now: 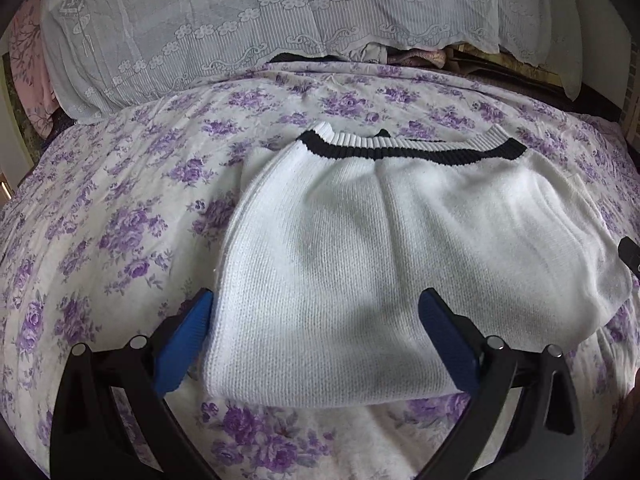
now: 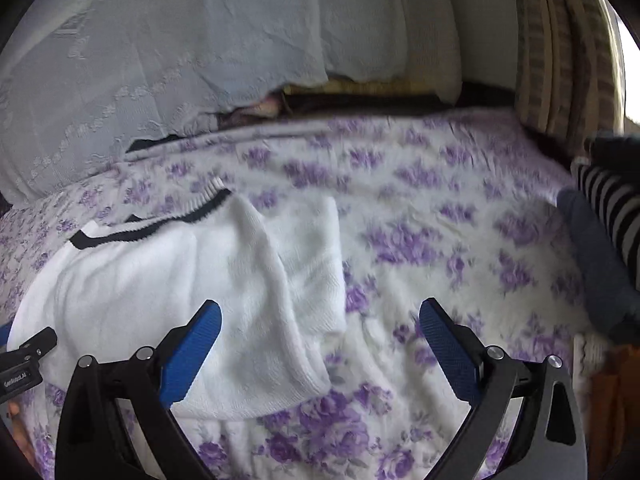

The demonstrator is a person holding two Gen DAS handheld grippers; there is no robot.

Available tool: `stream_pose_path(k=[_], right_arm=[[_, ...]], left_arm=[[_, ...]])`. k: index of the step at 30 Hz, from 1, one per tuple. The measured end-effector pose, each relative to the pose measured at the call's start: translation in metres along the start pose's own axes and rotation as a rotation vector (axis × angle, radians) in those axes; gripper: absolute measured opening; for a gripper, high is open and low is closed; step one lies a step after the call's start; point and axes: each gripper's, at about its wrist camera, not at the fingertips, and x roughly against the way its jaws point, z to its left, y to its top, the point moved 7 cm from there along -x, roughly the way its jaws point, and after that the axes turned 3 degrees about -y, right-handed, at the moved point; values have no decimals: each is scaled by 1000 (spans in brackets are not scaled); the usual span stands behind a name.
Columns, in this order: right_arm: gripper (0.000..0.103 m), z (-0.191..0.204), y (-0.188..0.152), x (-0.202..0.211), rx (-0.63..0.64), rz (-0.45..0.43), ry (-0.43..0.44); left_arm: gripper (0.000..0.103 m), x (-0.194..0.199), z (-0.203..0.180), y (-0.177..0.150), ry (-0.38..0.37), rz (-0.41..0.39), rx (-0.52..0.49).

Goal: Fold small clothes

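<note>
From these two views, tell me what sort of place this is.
Most likely a bedroom: the white knit sweater lies on a bed with a purple floral sheet, a lace-covered pillow or bedding pile sits behind it, and a striped curtain hangs at right.

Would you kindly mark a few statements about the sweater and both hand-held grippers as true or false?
1. The white sweater lies on a floral bedsheet. True.
2. The left hand-held gripper is shut on the sweater. False: its jaws are open, either side of the near edge.
3. The sweater's ribbed band has a black stripe. True.
4. The right hand-held gripper is shut. False: it is open, holding nothing.
</note>
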Motion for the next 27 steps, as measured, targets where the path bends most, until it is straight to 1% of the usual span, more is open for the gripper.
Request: stream_pose_path(k=[2,4,6,8,10,12,13,14,16,17,20,23,25,27], right_arm=[[99,11,6,-9,27,32,-12],[99,19,19,-8,13,15,-10],[100,34,39,-4,-9,1,29],[100,56,48,-10,12,36,60],[100,75,46,-23,50,74,57],[100,94,31,-47,123,119,24],[100,99,19,-61,168,152,1],[100,103,8,-73,194,177,-10],[100,99,14,-69,147,170,32],[100,97,13,-69,132,174,46],[100,96,12,-67,126,165,57],[100,94,13,-56,121,139,63],[100,89,15,-41,105,100,76],[100,86,8,-28,109,85,91]], left_arm=[[98,-3,0,8,13,-8,-6],[98,-7,4,17,20,-9,6],[98,-8,8,28,11,-12,28],[98,-7,10,43,-17,-30,56],[98,-12,9,52,-21,-28,62],[98,-33,8,50,-15,18,55],[99,-48,7,44,-7,56,46],[99,-59,7,38,-5,76,41],[99,-58,10,38,-36,63,87],[99,-58,10,38,-37,63,85],[99,-55,8,37,-11,47,66],[98,-42,3,38,14,13,23],[98,-27,1,39,-10,-16,24],[98,-11,-2,35,-61,-35,37]])
